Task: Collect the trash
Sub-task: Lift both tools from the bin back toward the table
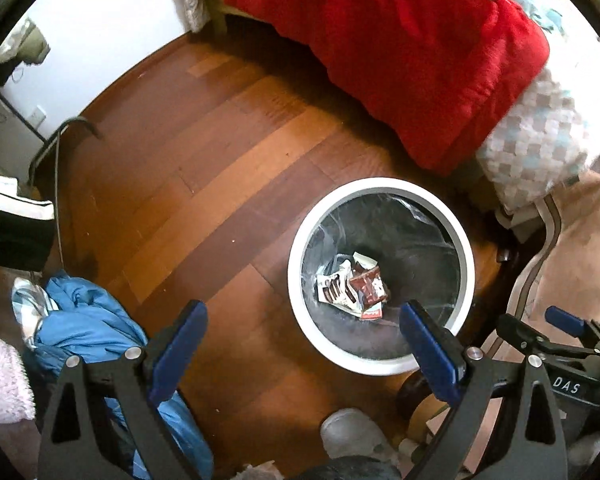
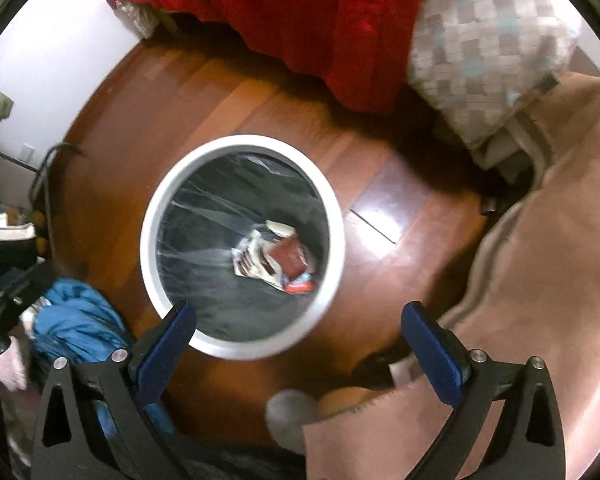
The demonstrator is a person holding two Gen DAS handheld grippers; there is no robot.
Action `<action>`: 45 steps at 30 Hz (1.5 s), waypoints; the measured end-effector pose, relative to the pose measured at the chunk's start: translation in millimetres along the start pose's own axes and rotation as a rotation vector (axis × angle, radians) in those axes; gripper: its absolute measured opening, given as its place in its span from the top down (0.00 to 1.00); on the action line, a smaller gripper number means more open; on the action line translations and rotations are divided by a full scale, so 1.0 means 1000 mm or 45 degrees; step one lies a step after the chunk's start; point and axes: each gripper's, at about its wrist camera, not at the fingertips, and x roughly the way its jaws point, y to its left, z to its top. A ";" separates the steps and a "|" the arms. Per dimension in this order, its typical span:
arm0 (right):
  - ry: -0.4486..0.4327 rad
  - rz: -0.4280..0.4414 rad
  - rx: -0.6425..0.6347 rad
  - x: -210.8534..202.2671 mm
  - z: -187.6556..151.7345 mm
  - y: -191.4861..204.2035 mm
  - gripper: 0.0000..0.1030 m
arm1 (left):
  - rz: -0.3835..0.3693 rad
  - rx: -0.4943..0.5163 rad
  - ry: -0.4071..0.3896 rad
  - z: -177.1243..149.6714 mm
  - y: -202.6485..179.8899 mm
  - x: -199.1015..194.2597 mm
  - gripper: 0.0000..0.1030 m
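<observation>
Rm overview, biggest first. Wood floor [image 1: 204,184] fills most of both wrist views. Bed w/ red duvet [image 1: 400,48] runs along 12–2 o'clock, checked pillow [image 1: 540,140] hanging off its edge at 3. Pinkish blanket [image 2: 540,240] takes the 3–5 o'clock side of the R view. Blue garment [image 1: 88,332] heaped on floor at 8 o'clock, not trash as far as I can judge.

White round bin [image 1: 470,264], clear liner, stands on floor below bed edge: at approx 4 o'clock of centre in L view, just left of centre in R view. Inside, at the bottom: crumpled wrappers [image 1: 354,286], white/brown plus a red-orange scrap. They're in, so I judge that part of the job done.

Tools. Left gripper [image 1: 302,316]: jaws spread near full, nothing between the pads, hanging over floor at the bin's 8 o'clock side, right finger overlapping the rim in view. Right gripper [image 2: 298,318]: jaws fully apart, empty too, pointing straight down over the bin's 5–6 o'clock rim; R frame is motion-blurred. R tool also peeks in at 4 o'clock of L view.

Left to do: can't see any loose trash on bare floor, only specks. Clutter at 6 o'clock (grey rounded thing, poss. slipper [image 1: 352,436]) too unclear to call. I'd guess either finished or next sweep needed elsewhere.
</observation>
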 end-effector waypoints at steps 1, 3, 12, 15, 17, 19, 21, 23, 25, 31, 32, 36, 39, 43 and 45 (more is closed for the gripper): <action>0.001 -0.014 -0.007 -0.003 -0.003 0.000 0.00 | 0.005 0.008 0.005 -0.002 -0.003 0.000 0.05; 0.010 -0.038 -0.016 -0.008 -0.010 0.000 0.00 | 0.004 0.018 0.011 -0.006 -0.006 -0.002 0.05; -0.020 -0.056 -0.033 -0.037 -0.031 0.003 0.00 | -0.015 0.041 -0.012 -0.025 -0.014 -0.026 0.05; -0.039 -0.050 -0.037 -0.050 -0.036 0.005 0.00 | -0.024 0.042 -0.035 -0.029 -0.016 -0.037 0.05; -0.063 -0.049 -0.046 -0.061 -0.039 0.007 0.00 | -0.030 0.042 -0.049 -0.033 -0.017 -0.047 0.05; -0.099 -0.049 -0.058 -0.077 -0.044 0.010 0.00 | -0.044 0.041 -0.075 -0.036 -0.018 -0.061 0.05; -0.133 -0.042 -0.062 -0.093 -0.049 0.011 0.00 | -0.049 0.050 -0.100 -0.040 -0.020 -0.073 0.05; -0.172 -0.035 -0.062 -0.109 -0.054 0.012 0.00 | -0.056 0.062 -0.133 -0.045 -0.021 -0.090 0.05; -0.218 -0.019 -0.056 -0.132 -0.062 0.010 0.00 | -0.071 0.068 -0.162 -0.050 -0.022 -0.106 0.05; -0.344 0.094 -0.001 -0.197 -0.087 0.000 0.00 | -0.103 0.091 -0.272 -0.064 -0.033 -0.162 0.05; -0.369 0.123 0.021 -0.210 -0.092 -0.005 0.00 | -0.107 0.099 -0.295 -0.066 -0.036 -0.171 0.05; -0.478 0.201 0.136 -0.267 -0.122 -0.038 0.00 | -0.149 0.151 -0.389 -0.076 -0.061 -0.207 0.05; -0.544 0.200 0.245 -0.302 -0.149 -0.079 0.00 | -0.210 0.227 -0.426 -0.086 -0.098 -0.226 0.05; -0.574 0.104 0.457 -0.333 -0.197 -0.161 0.00 | -0.281 0.371 -0.396 -0.106 -0.169 -0.227 0.05; -0.570 0.039 0.575 -0.338 -0.226 -0.205 0.00 | -0.323 0.442 -0.357 -0.118 -0.206 -0.221 0.05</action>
